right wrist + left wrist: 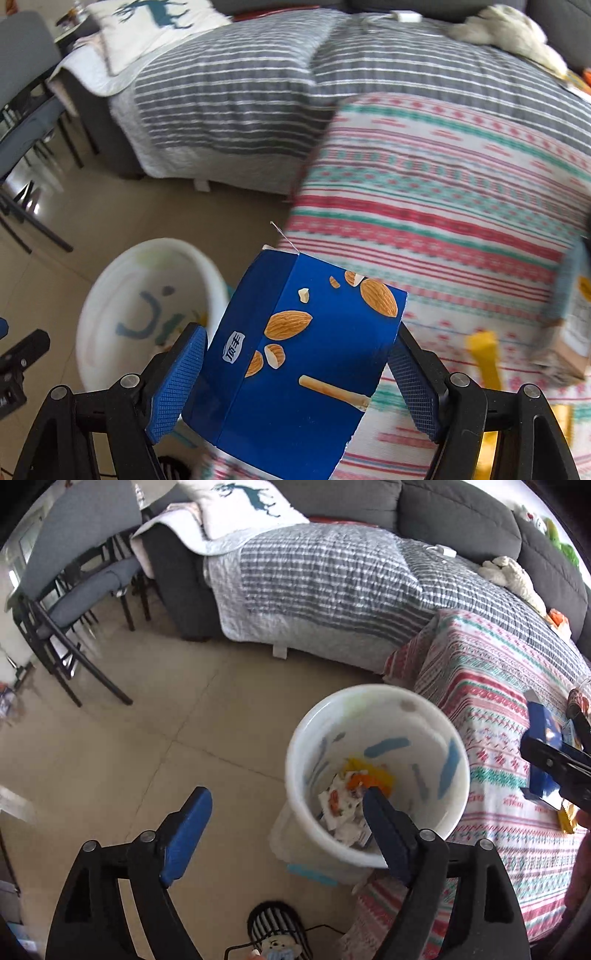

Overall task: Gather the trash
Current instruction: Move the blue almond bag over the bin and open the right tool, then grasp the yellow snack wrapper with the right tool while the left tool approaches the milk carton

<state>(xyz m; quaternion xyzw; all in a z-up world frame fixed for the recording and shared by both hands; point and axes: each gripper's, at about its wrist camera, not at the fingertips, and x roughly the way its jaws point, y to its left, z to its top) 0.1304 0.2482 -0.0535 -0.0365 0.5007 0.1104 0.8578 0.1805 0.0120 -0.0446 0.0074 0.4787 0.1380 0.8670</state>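
Pinching a blue cardboard almond-snack box (295, 354) between its pads, the right gripper (295, 373) hides the box's base; the left gripper (284, 834) gapes beside a white plastic bin (376, 775).

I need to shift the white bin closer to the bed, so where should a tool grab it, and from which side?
Take the white bin by its rim, from above, one finger inside the wall and one outside. It stands upright with an open mouth and a thin wall, while its round body looks too wide to span. The left tool is open and hangs at the near rim, so that edge seems easiest.
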